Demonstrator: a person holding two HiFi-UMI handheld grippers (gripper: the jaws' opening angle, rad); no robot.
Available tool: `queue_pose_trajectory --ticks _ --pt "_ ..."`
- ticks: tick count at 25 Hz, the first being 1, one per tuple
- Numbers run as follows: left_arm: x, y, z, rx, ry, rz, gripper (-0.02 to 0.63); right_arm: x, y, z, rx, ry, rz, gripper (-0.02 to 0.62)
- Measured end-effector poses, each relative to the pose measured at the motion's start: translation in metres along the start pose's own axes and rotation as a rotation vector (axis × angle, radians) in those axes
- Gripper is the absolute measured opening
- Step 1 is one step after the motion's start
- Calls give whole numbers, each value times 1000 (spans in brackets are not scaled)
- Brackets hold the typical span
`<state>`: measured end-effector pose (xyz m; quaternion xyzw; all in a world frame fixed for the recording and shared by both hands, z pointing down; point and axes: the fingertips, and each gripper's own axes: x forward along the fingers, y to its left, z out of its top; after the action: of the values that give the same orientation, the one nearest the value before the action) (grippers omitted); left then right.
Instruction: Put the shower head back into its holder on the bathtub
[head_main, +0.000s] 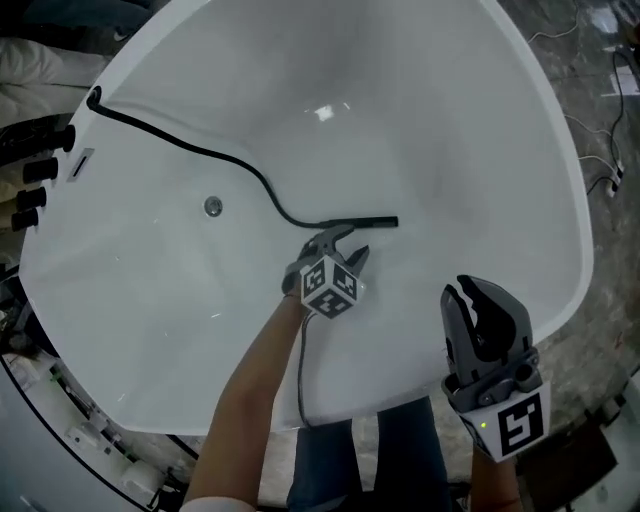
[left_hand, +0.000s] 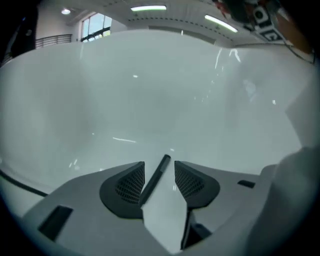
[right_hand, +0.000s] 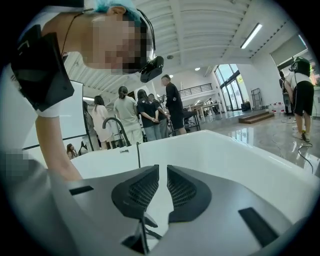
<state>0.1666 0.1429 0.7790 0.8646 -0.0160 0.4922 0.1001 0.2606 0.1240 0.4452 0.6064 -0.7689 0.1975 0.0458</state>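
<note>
Head view: a white bathtub (head_main: 560, 200) is seen from above, and the black shower head (head_main: 360, 221) is found lying flat on the tub floor, near the middle. Its black hose (head_main: 200, 150) is trailed across the floor to the far-left rim, past the round drain (head_main: 213, 206). Black tap knobs (head_main: 35, 170) are set along the left edge. Whether the hose's far end sits at the holder cannot be told.

The left gripper (head_main: 348, 243) is held low inside the tub, just at the near side of the shower head. In the left gripper view its jaws are spread wide (left_hand: 159, 163), and the slim black shower head (left_hand: 156, 175) is seen lying between them, close beside the left pad, with no squeeze applied.

The right gripper (head_main: 478, 295) is held at the near right, over the tub's near rim. In the right gripper view its jaws (right_hand: 163, 170) are parted by only a narrow gap, with nothing between them; the white tub rim (right_hand: 225, 150) and standing people (right_hand: 150, 112) are seen beyond.
</note>
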Motion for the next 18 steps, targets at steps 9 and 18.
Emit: queue_pose_trajectory --ticks 9,18 --pt "98 -2 -64 155 204 -39 170 41 -4 -43 11 6 71 34" --pt "139 1 -79 263 301 -90 170 42 -7 -56 42 -15 68 34"
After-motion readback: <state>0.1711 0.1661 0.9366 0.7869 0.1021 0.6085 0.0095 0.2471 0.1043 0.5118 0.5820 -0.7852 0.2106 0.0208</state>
